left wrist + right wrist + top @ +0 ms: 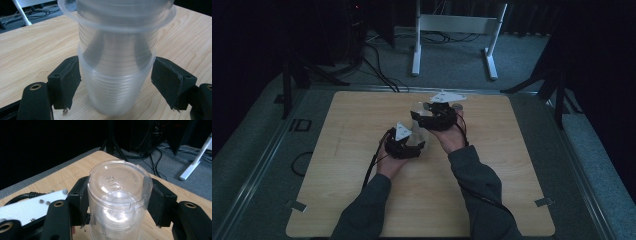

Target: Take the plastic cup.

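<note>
Two grippers: left gripper (pixel 408 146) and right gripper (pixel 432 118), held close together over the middle of the worktop (pixel 357 200), one hand under each.
Thing in hand: stack of clear plastic cups (pixel 418 131), nested, lying between the two grippers and spanning from one to the other.
Left jaws: astride the outermost cup (pixel 116 87) just below its rim. The left pad lies on the wall and the right pad meets it at the edge. Reads as clamped on the stack.
Right jaws: closed against both sides of a cup wall (pixel 117 202), with the embossed base facing the right gripper view. Pads are flush on the plastic. Which cup of the stack this is, I cannot tell.
Nesting: a second cup (pixel 117 37) sits inside the outermost one, its rim standing proud above the lower rim.
Step in hand: judged as the two-handed hold that comes before pulling one cup free of the stack.
Next move calls for: a steady left hold while the right draws straight along the stack's axis. A light twist should break any suction.
Risk: thin walls may buckle under squeeze, and two cups may come away together.
</note>
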Demonstrator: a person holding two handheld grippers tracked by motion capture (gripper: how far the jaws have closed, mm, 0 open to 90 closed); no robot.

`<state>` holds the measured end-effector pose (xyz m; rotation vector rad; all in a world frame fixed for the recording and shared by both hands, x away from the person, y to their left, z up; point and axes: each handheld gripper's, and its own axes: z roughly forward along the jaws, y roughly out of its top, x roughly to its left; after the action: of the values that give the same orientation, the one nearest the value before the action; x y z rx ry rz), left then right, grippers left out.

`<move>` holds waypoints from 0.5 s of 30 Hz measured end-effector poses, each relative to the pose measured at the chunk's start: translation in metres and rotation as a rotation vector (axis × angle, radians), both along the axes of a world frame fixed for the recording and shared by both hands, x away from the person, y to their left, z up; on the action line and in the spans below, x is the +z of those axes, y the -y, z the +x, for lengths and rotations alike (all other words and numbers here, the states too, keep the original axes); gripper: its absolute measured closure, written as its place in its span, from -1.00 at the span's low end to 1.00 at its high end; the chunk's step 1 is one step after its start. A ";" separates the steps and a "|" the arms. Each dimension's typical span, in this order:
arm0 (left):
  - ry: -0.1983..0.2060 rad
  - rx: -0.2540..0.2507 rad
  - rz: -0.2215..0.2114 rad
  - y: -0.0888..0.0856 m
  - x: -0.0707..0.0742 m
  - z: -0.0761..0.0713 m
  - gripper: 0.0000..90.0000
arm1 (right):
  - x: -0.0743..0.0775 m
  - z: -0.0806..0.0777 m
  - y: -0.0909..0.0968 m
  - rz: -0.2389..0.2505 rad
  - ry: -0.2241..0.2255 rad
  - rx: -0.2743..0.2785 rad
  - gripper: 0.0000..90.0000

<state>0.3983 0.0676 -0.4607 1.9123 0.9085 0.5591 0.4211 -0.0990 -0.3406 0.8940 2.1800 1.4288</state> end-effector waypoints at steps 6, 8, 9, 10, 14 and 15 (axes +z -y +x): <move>0.001 0.001 -0.007 0.000 0.001 0.000 -0.48 | 0.008 -0.002 0.001 0.011 0.008 0.000 -0.09; 0.003 0.001 -0.006 0.000 0.001 0.000 -0.48 | 0.012 -0.003 0.001 0.014 0.017 0.001 -0.09; 0.003 0.002 -0.005 0.000 0.001 -0.001 -0.48 | 0.013 -0.004 0.001 0.018 0.020 0.004 -0.09; 0.001 0.000 -0.004 -0.001 0.001 -0.001 -0.48 | 0.015 -0.004 0.002 0.024 0.019 0.005 -0.09; 0.000 0.003 -0.008 -0.001 0.001 -0.001 -0.47 | 0.023 -0.005 0.003 0.041 0.024 0.009 -0.09; 0.000 0.002 -0.011 -0.001 0.002 -0.001 -0.47 | 0.024 -0.006 0.004 0.045 0.023 0.012 -0.09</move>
<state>0.3972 0.0686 -0.4592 1.9021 0.9122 0.5542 0.4154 -0.1032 -0.3162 0.8767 2.1481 1.4924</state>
